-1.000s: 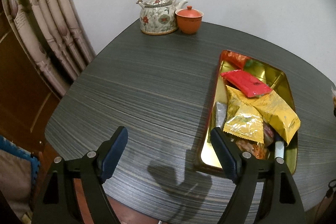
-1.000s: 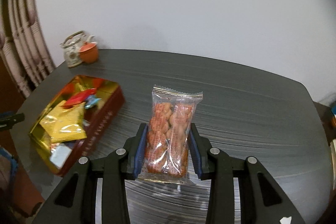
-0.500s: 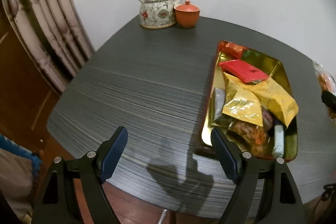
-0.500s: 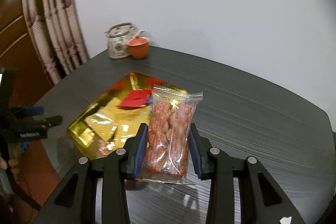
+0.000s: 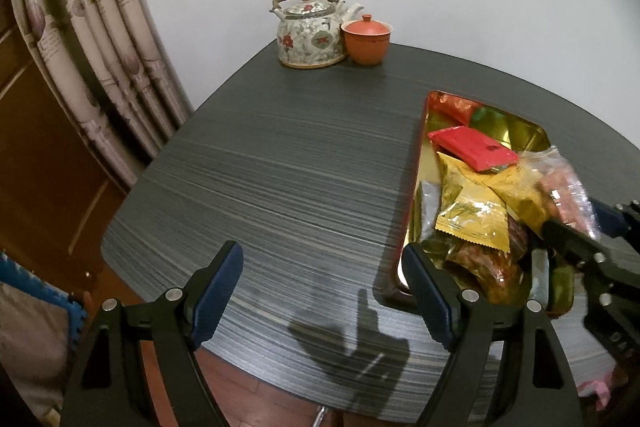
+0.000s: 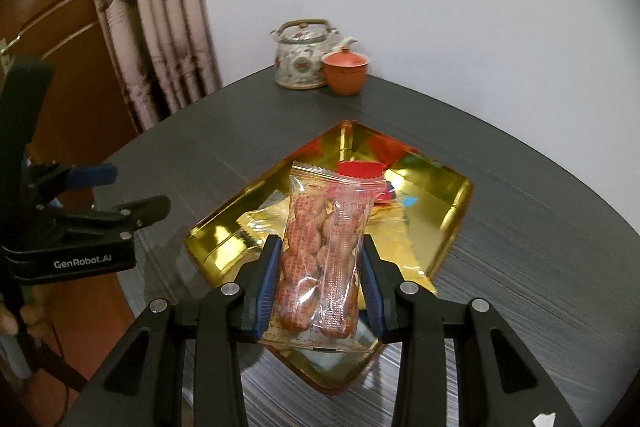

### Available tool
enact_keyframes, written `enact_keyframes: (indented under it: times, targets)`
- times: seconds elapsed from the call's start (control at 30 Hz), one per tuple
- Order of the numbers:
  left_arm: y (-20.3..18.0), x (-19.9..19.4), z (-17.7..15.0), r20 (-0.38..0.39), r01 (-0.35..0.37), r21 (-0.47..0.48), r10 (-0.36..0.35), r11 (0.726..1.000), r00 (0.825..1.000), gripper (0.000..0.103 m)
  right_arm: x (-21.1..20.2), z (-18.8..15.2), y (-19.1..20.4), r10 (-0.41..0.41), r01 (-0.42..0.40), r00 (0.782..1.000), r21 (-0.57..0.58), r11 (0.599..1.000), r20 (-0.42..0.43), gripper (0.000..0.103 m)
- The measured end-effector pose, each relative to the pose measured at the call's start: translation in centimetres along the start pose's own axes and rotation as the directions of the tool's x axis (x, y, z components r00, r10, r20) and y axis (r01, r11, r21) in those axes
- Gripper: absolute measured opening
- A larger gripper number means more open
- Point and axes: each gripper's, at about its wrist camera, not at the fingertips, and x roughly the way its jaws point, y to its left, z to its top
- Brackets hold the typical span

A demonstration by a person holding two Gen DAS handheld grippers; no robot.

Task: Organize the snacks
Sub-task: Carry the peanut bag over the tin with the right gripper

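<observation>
My right gripper [image 6: 320, 247] is shut on a clear packet of peanuts [image 6: 328, 211], held upright above the gold tray [image 6: 216, 231]. The tray holds a red packet [image 5: 472, 149], gold packets [image 5: 472, 215] and other wrapped snacks. In the left wrist view the right gripper [image 5: 580, 223] comes in from the right edge, with the peanut packet [image 5: 560, 183] over the tray's near right part. My left gripper [image 5: 322, 267] hangs open with nothing between its fingers, over the dark table just left of the tray's [image 5: 416, 167] near corner. The left gripper [image 6: 128, 191] also shows at the left of the right wrist view.
A floral teapot [image 5: 310, 31] and an orange lidded cup [image 5: 366, 41] stand at the table's far edge by the white wall. A curtain [image 5: 100, 59] hangs to the left. The dark table's [image 5: 280, 167] rounded front edge lies just under the left gripper.
My right gripper has carried the peanut packet leftward from over the bare table to above the tray, and has come into the left wrist view. The left gripper has barely moved.
</observation>
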Motion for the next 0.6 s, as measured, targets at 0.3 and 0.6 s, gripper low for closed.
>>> enact_keyframes:
  times: [0.3,0.6]
  targets:
    - [-0.1,0.0,0.0,0.002,-0.005,0.006,0.005,1.000,1.000,0.082,2.1,-0.7,0.3,0.017,-0.018,0.999,-0.017,1.000,-0.047,0.035]
    - [-0.1,0.0,0.0,-0.003,0.001,0.000,-0.001,1.000,1.000,0.082,3.9,-0.2,-0.6,-0.042,0.040,0.998,-0.039,0.998,-0.056,0.035]
